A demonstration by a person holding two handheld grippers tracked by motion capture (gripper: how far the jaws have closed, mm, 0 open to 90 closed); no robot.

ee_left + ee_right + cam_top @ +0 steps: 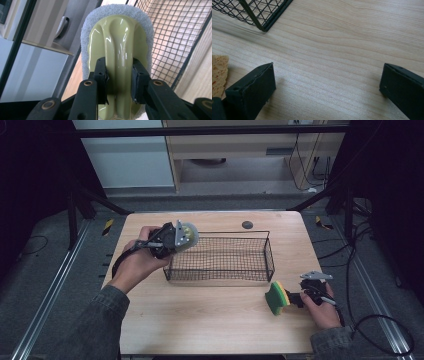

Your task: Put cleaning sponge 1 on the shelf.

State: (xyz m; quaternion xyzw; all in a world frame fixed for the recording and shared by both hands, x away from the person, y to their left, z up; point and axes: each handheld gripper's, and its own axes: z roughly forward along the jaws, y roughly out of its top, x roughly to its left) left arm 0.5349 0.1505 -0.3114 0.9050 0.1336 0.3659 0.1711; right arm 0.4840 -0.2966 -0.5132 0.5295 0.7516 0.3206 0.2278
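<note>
My left tongs (119, 75) pinch the scrubber (117, 37) beside the basket (220, 270), not yet in. Right tongs (327, 85) are spread; the sponge (276, 297) waits.

the left gripper (176, 237) is raised off the table, jaws clamped tight, forearm angled inward. the right gripper (295, 298) sits low, jaws spread wide.

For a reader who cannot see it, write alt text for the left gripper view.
The left claw is shut on the glossy pale green handle of a scrubbing pad edged with grey-white fibre. A black wire basket stands behind it on a wooden table.
</note>
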